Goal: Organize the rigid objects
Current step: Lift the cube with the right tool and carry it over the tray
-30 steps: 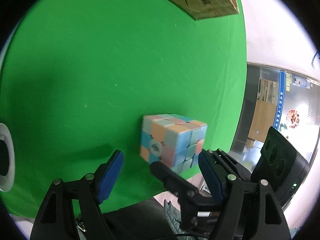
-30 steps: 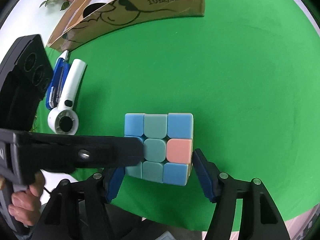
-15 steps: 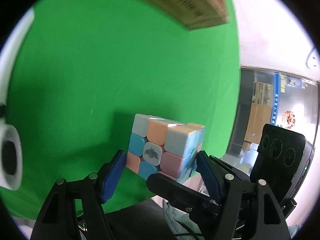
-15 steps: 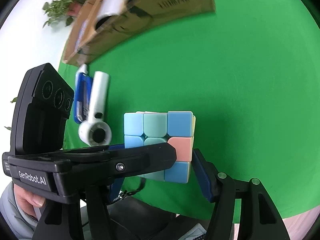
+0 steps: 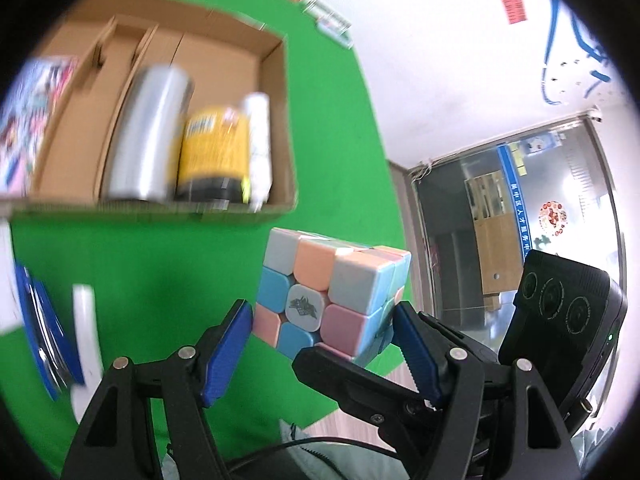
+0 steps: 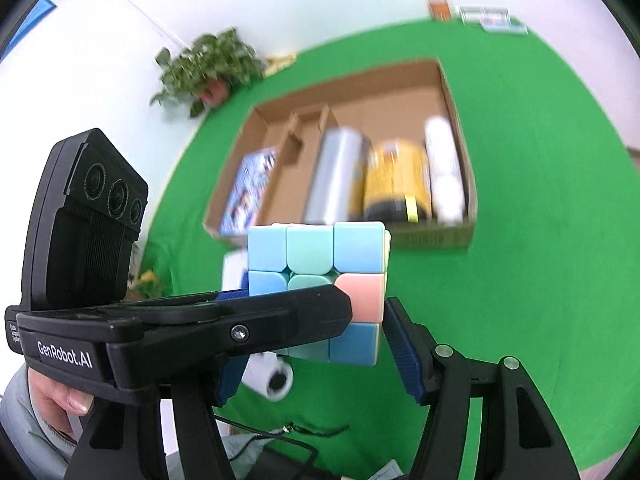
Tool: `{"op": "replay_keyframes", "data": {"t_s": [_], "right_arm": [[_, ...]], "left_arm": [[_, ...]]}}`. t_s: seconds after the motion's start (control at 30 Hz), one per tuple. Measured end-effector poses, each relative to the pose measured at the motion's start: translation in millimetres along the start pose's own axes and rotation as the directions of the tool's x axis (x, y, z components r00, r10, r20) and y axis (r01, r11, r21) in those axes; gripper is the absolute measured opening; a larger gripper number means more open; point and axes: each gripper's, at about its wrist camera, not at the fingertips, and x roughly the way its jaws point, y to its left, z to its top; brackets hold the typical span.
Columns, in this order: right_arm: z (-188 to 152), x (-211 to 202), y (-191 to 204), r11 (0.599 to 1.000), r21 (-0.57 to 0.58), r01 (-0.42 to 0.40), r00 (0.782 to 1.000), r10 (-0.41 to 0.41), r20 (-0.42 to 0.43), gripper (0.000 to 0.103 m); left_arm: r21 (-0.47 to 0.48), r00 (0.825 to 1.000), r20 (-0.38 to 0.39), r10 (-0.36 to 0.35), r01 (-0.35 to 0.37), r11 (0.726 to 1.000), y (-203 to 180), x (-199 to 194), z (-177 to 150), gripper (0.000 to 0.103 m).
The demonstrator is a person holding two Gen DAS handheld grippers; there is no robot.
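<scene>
I have the puzzle cube up in the air above the green worktop, caught between both claws at once. My left claw has its blue pads on either side of the cube; the right pad looks pressed to the cube's side, while on the left pad I cannot tell whether it is touching, so I cannot say that this claw is clenched on it. In the right wrist view my right claw grasps the same cube, its right pad against the cube's edge, and the left claw's black finger crosses in front of the cube's lower face. Beyond the cube sits an open cardboard box on the worktop, holding a silver cylinder, a yellow can and a white tube lying side by side, with a colourful flat pack in the box's left compartment. Below the cube on the worktop lie a white handheld fan and a blue thing beside it, too blurred to identify. A potted plant stands at the worktop's far edge
</scene>
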Motion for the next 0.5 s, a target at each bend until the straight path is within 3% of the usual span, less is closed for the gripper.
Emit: {"op": "replay_keyframes", "data": {"t_s": [0.2,0.5], "right_arm": [[33.8,-22.3,16.0,1.000,-0.009,-0.002,0.998,0.002,0.059,0.061],[80.0,-0.9,36.3,0.999,-0.031,-0.014,0.998,0.016,0.059,0.061]], "left_arm": [[0.054,1.000,0.026,0.010,-0.012,0.998,-19.8,-15.6,34.2,0.072],[0.045,0.998,0.047,0.030,-0.032,0.998,-14.0,-15.9,70.1,0.072]]}}
